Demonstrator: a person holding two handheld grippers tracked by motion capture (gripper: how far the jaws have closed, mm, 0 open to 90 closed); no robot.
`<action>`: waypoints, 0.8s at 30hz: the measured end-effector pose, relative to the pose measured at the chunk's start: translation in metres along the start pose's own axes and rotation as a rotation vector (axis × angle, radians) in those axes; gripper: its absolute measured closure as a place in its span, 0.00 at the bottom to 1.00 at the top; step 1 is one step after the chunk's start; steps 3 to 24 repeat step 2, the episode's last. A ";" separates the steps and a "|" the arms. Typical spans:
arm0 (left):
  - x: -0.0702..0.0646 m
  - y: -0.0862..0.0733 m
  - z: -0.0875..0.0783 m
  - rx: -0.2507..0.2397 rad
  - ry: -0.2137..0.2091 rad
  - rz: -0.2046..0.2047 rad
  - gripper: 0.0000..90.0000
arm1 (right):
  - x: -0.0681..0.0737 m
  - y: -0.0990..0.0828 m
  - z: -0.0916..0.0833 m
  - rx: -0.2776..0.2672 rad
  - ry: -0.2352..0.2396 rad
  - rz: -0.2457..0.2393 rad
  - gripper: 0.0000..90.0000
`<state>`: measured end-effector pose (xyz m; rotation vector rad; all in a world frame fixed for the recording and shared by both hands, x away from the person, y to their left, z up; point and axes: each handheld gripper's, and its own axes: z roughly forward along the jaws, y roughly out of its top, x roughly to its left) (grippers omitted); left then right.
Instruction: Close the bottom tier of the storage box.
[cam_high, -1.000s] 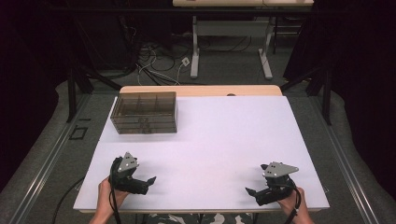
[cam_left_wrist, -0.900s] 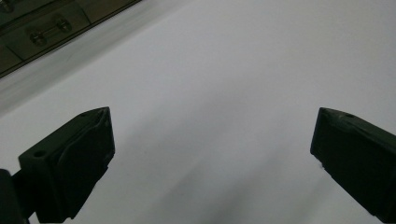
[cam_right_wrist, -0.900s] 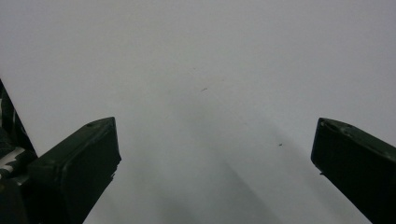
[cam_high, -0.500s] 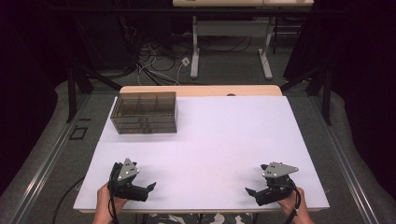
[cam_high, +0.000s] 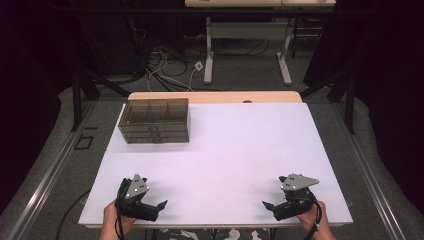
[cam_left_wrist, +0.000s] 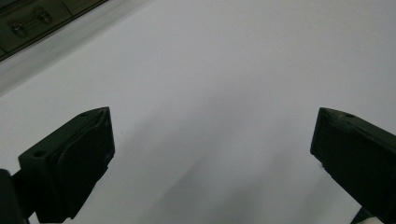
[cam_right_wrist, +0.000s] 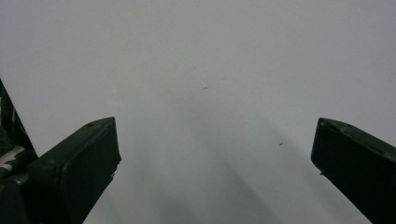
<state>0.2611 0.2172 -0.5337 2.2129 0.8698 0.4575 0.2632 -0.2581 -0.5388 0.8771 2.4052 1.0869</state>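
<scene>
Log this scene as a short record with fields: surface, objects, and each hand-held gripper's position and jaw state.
surface: white table, wooden strip along its far edge
box: dark see-through organizer box with compartments, far left of the table
left hand-held gripper: near the front left edge, jaws wide apart, nothing between them
right hand-held gripper: near the front right edge, jaws wide apart, nothing between them
contact: neither gripper touches the box
nearest to box: left hand-held gripper
</scene>
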 end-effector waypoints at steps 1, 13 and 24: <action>0.001 0.000 0.000 0.004 0.001 0.005 0.00 | 0.000 0.000 0.000 -0.002 0.003 0.000 0.00; 0.001 0.000 -0.001 0.000 0.005 0.007 0.00 | 0.000 0.000 0.000 -0.001 0.001 -0.001 0.00; 0.001 0.000 -0.001 0.000 0.005 0.007 0.00 | 0.000 0.000 0.000 -0.001 0.001 -0.001 0.00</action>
